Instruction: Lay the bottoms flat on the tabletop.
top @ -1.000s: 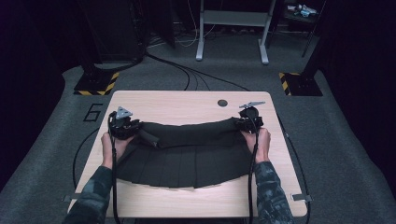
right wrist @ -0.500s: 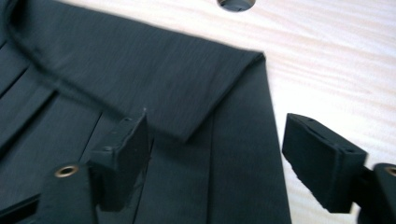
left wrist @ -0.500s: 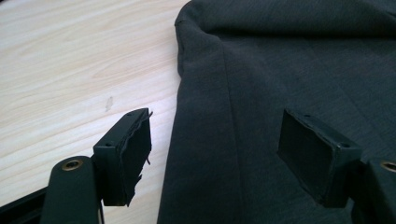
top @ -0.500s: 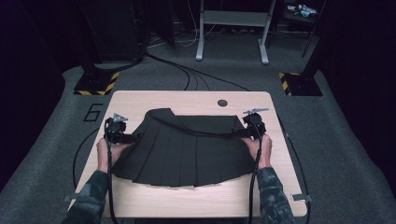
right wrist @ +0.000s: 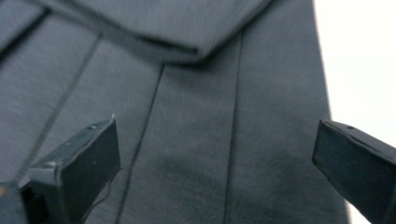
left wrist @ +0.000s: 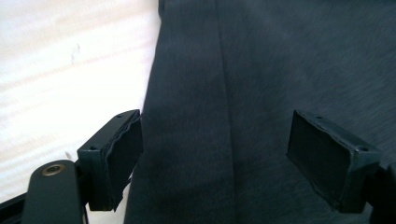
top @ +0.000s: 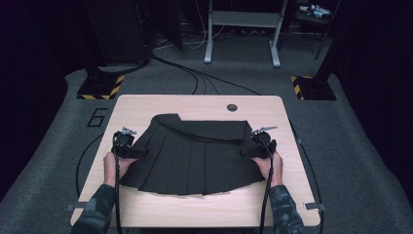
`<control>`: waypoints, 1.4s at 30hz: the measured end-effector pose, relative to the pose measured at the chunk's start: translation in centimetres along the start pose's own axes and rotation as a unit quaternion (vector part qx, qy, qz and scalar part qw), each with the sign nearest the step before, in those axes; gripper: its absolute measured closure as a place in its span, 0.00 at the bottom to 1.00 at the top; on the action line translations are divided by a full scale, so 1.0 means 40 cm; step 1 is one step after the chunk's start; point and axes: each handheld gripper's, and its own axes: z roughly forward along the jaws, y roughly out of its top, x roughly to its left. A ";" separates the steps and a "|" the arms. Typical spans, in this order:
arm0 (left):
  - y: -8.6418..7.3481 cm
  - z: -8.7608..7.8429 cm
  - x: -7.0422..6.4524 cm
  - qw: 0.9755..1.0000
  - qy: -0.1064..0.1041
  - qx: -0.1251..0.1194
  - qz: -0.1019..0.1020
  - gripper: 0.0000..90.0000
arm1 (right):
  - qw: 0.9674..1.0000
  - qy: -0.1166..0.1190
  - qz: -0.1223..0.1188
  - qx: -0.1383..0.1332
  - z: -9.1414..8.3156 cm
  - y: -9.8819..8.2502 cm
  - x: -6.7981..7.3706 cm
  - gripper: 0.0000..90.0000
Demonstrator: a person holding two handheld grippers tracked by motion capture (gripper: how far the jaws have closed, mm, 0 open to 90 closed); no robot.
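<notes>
1. The black pleated skirt [top: 195,156] lies flat in the middle of the wooden table [top: 146,105], its hem toward the person. I think it is spread so for folding.
2. The left gripper [top: 141,152] sits at the skirt's left edge. Its jaws have just been opening and stand wide, with cloth under them but not pinched.
3. The right gripper [top: 246,153] sits at the right edge. Its jaws have also just been opening and grip nothing.
4. The waistband [top: 204,134] is partly folded over at the far side, so it probably needs smoothing.
</notes>
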 end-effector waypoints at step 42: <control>-0.205 -0.061 -0.075 0.997 0.009 -0.071 -0.002 0.17 | 0.999 -0.014 -0.027 -0.044 -0.023 -0.170 0.066 0.02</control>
